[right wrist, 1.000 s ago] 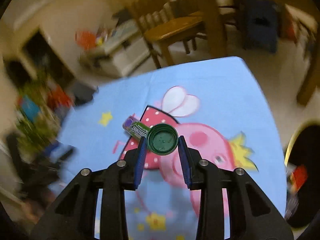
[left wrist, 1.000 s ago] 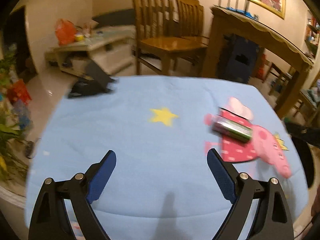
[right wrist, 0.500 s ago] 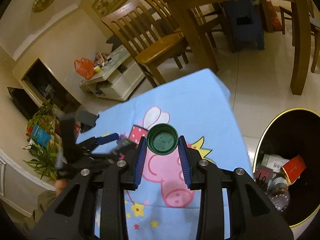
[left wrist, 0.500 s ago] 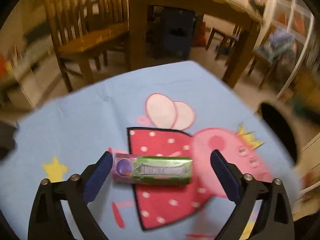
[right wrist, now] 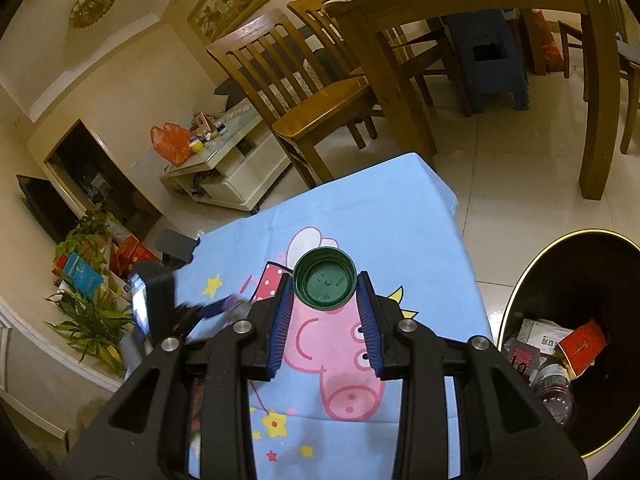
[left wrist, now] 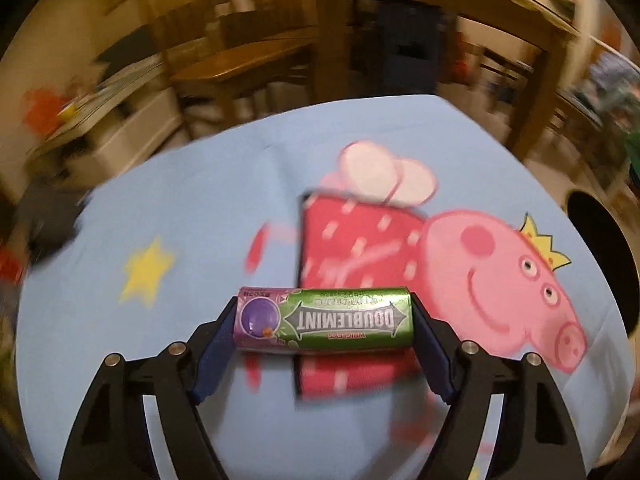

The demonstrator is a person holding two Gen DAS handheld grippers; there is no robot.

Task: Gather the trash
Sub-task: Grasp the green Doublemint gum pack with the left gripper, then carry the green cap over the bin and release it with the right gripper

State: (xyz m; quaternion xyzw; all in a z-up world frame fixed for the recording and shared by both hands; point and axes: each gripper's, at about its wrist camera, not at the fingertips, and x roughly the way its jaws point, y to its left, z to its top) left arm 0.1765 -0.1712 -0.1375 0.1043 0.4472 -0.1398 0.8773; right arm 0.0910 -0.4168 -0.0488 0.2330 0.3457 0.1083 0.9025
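The blue cloth (left wrist: pixel 200 208) with its pink pig print covered the low table, and the black bin (right wrist: pixel 576 280) stood on the floor to the right of it, already holding cartons and a bottle. In my judgement 2 pieces of trash were in hand at once, with neither yet dropped.

The gum pack (left wrist: pixel 324 318), green with a purple end, lay on its side near the middle of the cloth, across the red dress of the print. The left gripper (left wrist: pixel 324 330) had just been closing around it: its blue pads sat at the 2 ends of the pack, apparently touching them (the frame is blurred, so a firm pinch cannot be confirmed).

The right gripper (right wrist: pixel 325 312) was narrow and held the green bottle cap (right wrist: pixel 325 280) by its rim, open side facing the camera, above the cloth and left of the bin.

Next, I judge, the left needed to finish its squeeze and lift, while the right carried the cap rightward over the bin's mouth and let go.
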